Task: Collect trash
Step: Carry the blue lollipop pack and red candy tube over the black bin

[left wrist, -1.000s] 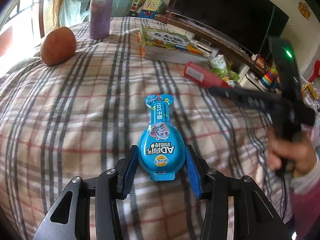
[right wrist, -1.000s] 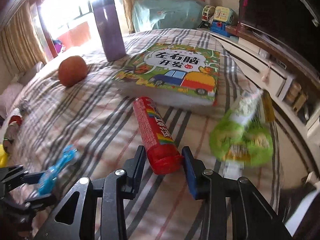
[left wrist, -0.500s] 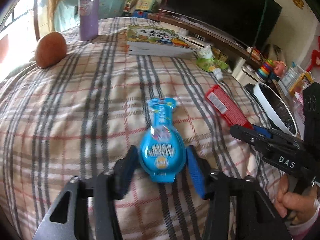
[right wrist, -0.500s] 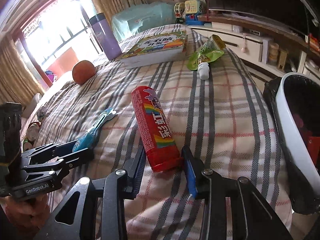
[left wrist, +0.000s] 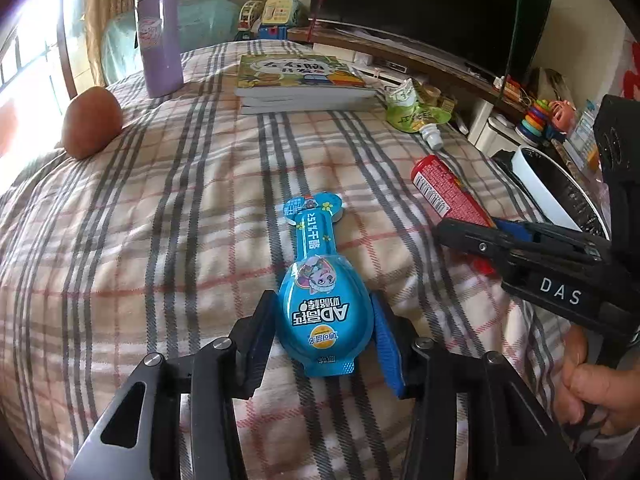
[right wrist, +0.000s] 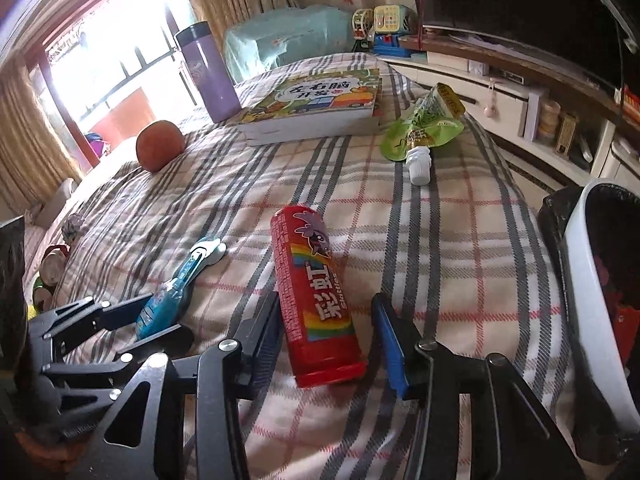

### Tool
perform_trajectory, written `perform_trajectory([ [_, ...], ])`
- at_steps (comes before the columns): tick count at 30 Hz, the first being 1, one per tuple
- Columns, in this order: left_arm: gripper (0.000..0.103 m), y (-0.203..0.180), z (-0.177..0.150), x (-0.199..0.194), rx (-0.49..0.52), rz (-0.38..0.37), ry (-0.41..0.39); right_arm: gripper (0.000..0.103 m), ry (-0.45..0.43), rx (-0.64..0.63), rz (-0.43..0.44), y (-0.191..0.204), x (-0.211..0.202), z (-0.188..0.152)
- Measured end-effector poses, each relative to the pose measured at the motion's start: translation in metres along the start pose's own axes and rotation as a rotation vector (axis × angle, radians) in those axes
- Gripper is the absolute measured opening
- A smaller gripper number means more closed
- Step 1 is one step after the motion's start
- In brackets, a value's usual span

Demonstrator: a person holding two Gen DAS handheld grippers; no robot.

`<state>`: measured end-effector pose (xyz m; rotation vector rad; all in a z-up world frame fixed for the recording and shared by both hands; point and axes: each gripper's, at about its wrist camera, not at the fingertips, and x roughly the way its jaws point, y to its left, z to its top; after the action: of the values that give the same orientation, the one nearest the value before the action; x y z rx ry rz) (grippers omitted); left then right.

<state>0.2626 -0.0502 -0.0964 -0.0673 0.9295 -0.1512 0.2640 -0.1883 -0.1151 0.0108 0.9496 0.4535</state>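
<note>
The left gripper (left wrist: 324, 332) jaws have just been closing and pinch the blue wrapper (left wrist: 320, 300) mid-bed; the right gripper (right wrist: 326, 332) jaws sit around the red tube (right wrist: 316, 304), whether squeezing I cannot tell; the bin (right wrist: 592, 312) by the bed's edge is cut off.

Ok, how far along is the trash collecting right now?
The bin already holds a red item. In hand: the left tongs, jaws just closing, pinch the blue wrapper; the red candy tube sits between the right tongs, grip unclear. Left: the green pouch lying on the blanket, then binning all three.
</note>
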Motion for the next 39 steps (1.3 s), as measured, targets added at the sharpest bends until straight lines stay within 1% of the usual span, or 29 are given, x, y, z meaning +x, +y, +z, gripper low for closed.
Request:
perform_trajectory([
  [1, 0.045, 0.000, 0.000, -0.001, 0.007, 0.002, -0.001, 0.036, 0.001, 0.000, 0.002, 0.000, 0.000, -0.001],
  [2, 0.045, -0.001, -0.001, -0.002, 0.013, 0.005, -0.003, 0.034, 0.002, 0.004, 0.007, 0.000, -0.001, -0.002],
  [8, 0.045, -0.009, -0.004, -0.013, 0.043, -0.004, -0.021, 0.033, -0.011, 0.064, 0.054, -0.004, -0.015, -0.012],
  [14, 0.045, -0.020, -0.006, -0.028, 0.058, -0.032, -0.037, 0.033, -0.034, 0.109, 0.080, -0.009, -0.037, -0.024],
  [17, 0.045, -0.025, -0.006, -0.034, 0.063, -0.057, -0.040, 0.033, -0.046, 0.117, 0.080, -0.010, -0.048, -0.029],
  [21, 0.044, -0.030, -0.007, -0.038, 0.047, -0.120, -0.029, 0.033, -0.072, 0.142, 0.087, -0.014, -0.064, -0.037],
  [24, 0.044, -0.034, -0.008, -0.038, 0.039, -0.153, -0.017, 0.033, -0.086, 0.155, 0.081, -0.019, -0.074, -0.043],
  [39, 0.044, -0.072, -0.007, -0.045, 0.100, -0.204, -0.015, 0.033, -0.152, 0.255, 0.042, -0.059, -0.113, -0.069],
])
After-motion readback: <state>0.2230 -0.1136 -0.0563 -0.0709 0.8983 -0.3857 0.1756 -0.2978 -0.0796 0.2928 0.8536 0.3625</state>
